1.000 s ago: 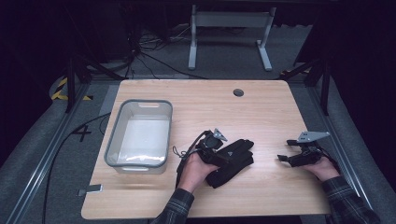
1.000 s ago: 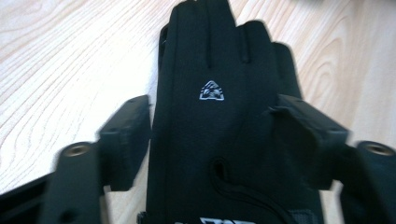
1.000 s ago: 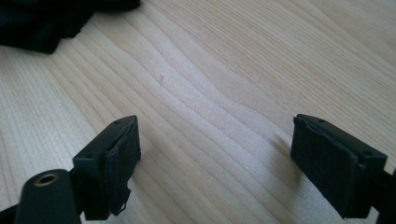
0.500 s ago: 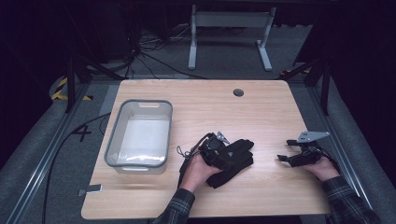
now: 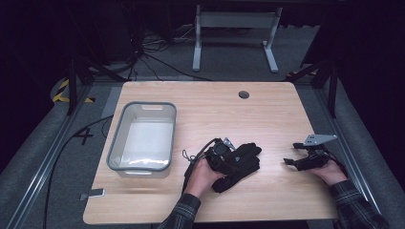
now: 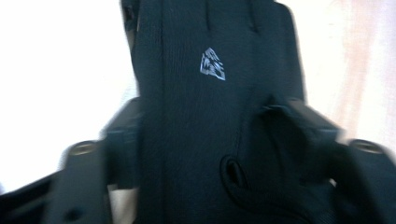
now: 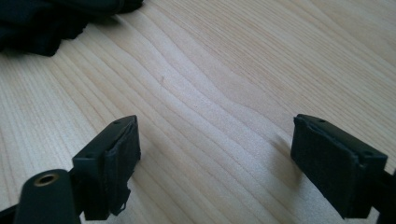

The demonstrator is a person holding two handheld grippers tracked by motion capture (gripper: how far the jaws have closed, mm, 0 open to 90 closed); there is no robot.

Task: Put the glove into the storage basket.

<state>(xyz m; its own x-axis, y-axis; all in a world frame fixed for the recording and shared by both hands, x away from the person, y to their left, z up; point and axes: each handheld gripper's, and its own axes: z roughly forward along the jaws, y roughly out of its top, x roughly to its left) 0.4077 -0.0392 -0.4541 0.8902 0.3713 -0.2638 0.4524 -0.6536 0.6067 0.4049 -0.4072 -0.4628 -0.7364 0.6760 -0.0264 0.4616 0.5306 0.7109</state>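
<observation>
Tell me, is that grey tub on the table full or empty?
Empty, it seems: the tub shows only its bare pale floor, and the black glove lies outside it on the table.

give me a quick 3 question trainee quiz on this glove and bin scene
1. True or false: the black glove lies inside the clear bin.
2. Which gripper has the glove between its jaws? A) left gripper B) right gripper C) both
3. Fill in: the right gripper's jaws stand ____ over bare table.

Key: 1 false, the glove is on the table to the right of the bin. 2 A; its jaws have just been closing in around the glove. 3 open, nothing between them.
</observation>
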